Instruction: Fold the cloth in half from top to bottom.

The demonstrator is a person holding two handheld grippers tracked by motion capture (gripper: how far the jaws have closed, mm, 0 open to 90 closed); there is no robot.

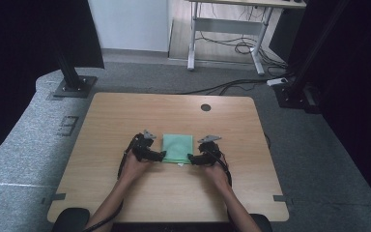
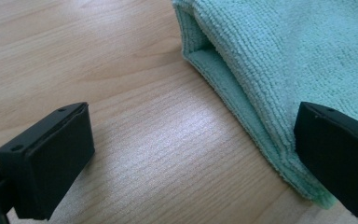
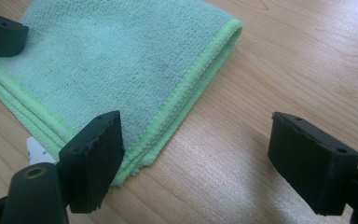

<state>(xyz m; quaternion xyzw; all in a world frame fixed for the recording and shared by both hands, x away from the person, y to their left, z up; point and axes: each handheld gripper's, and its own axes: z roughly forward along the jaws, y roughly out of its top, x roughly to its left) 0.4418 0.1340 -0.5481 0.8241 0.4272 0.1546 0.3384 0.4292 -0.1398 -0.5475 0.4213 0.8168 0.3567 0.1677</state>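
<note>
A folded green cloth (image 1: pixel 177 147) lies flat in the middle of the wooden table (image 1: pixel 125 116). My left gripper (image 1: pixel 163 155) sits at the cloth's near left corner, open. In the left gripper view the cloth (image 2: pixel 298 56) has its layered edge between the wide-apart jaws of that gripper (image 2: pixel 191 158), one jaw over the cloth, the other over bare wood. My right gripper (image 1: pixel 190 157) is at the near right corner, open. In the right gripper view the cloth (image 3: pixel 121 56) has its corner beside one jaw of this gripper (image 3: pixel 200 161). Neither gripper pinches anything.
A white label (image 3: pixel 37 149) pokes out from under the cloth's near edge. A round cable hole (image 1: pixel 206 107) is in the table's far side. Beyond the table are black stand bases (image 1: pixel 72 87), floor cables (image 1: pixel 236 84) and a white desk frame (image 1: pixel 222 29).
</note>
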